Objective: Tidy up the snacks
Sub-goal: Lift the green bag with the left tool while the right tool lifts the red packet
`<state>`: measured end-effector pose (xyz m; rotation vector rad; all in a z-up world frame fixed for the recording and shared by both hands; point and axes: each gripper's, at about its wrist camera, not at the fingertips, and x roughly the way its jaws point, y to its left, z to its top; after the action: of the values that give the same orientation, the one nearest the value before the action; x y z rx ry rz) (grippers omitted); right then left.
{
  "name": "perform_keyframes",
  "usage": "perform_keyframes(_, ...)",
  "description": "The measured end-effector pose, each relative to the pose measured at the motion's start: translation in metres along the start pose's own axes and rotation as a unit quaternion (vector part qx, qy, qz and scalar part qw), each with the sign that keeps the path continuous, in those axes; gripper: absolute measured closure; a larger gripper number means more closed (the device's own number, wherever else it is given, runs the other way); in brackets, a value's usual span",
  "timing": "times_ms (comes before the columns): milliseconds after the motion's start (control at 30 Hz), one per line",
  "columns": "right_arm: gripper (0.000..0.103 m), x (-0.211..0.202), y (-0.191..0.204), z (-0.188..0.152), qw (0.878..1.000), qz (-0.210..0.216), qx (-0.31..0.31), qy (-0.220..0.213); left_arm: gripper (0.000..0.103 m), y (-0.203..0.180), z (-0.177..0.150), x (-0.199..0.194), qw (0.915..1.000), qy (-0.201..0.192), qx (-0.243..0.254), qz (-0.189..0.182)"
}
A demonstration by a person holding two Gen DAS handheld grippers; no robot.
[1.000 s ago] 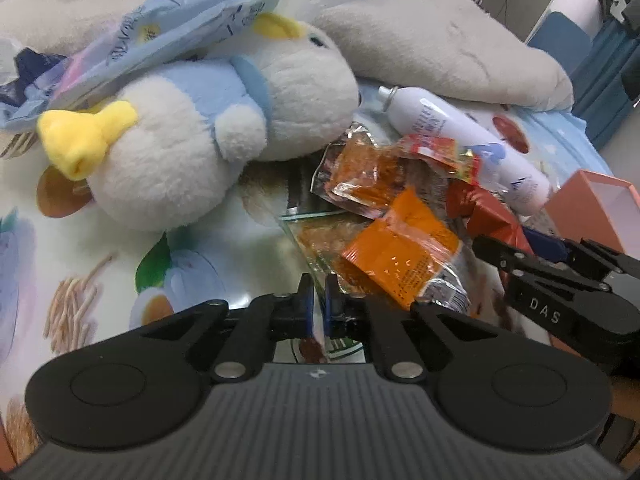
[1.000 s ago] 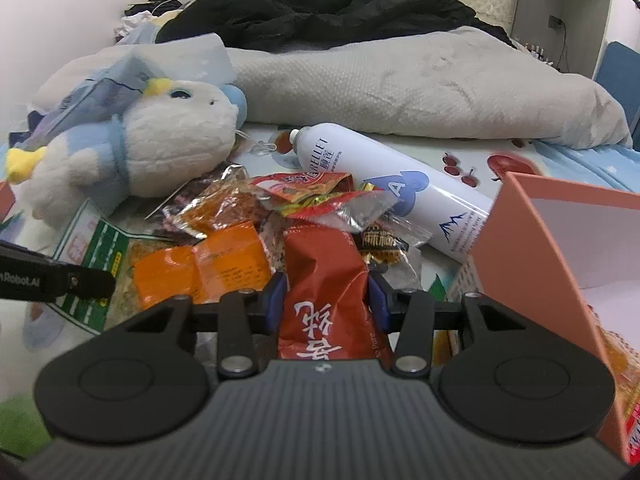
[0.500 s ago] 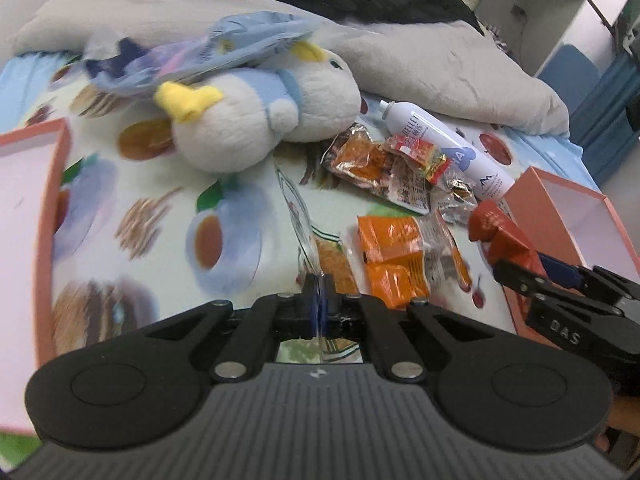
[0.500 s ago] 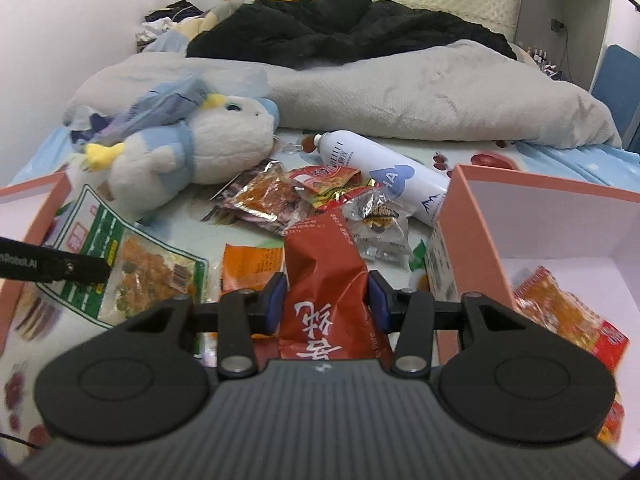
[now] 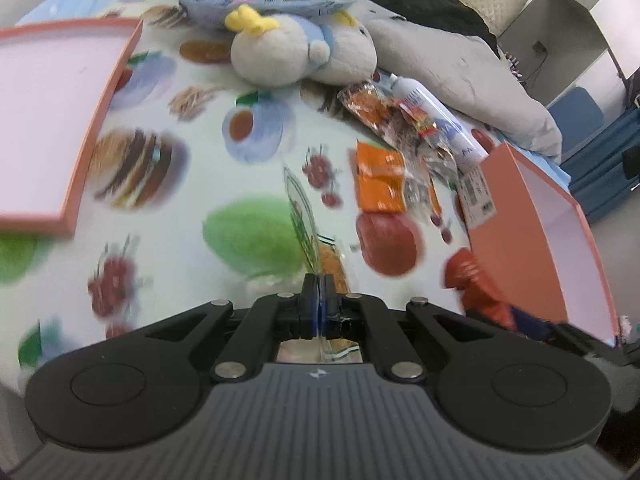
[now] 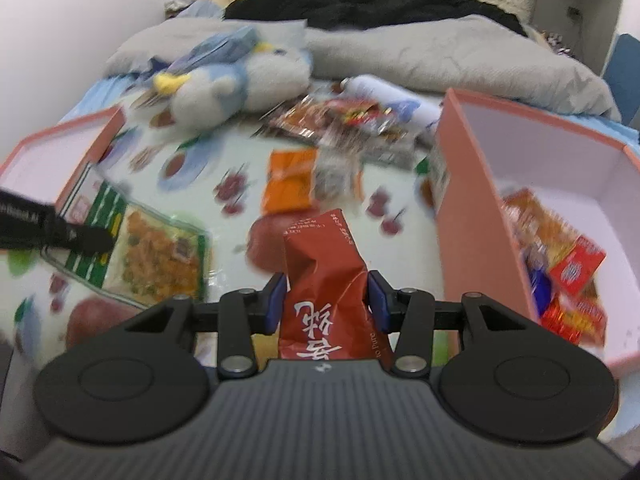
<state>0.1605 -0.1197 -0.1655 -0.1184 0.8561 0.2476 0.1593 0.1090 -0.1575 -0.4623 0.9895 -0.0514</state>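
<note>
My left gripper is shut on the edge of a flat green-and-clear snack packet, seen edge-on in the left wrist view. In the right wrist view the same green packet hangs flat from the left gripper's fingers, above the printed bedsheet. My right gripper is shut on a crumpled red snack bag with white characters. An orange packet and several loose snacks lie on the sheet ahead. The pink box at the right holds several snacks.
A pink box lid lies at the left on the fruit-print sheet. A plush bird, a white spray can and a grey blanket with dark clothes lie further back. The right-hand pink box stands close to the red bag.
Both grippers have pulled back and risen from the snack pile, each carrying its packet. The pink lid at the left and the box's inside at the right have come into view.
</note>
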Motion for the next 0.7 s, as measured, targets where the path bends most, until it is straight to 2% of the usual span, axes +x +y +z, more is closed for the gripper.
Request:
perform_keyframes(333,0.056,0.003,0.035,-0.038,0.998,0.063,-0.014,0.007,0.101,0.008,-0.042,-0.012,0.9994,0.021,-0.025,-0.013)
perform_keyframes(567,0.056,0.009,0.045,-0.054,0.997,0.073,-0.029,0.013,0.1,0.007,-0.045,-0.007,0.9992,0.03,-0.026,-0.011)
perform_keyframes(633,0.057,0.013,0.045,-0.058,0.997,0.071,-0.034,0.02,0.1,0.009,-0.043,-0.004,0.9989,0.033,-0.031,0.011)
perform_keyframes(700,0.057,0.016,0.043,-0.061,0.996,0.077,-0.029,0.029,0.099,0.012,-0.04,0.001,0.9986,0.04,-0.031,0.009)
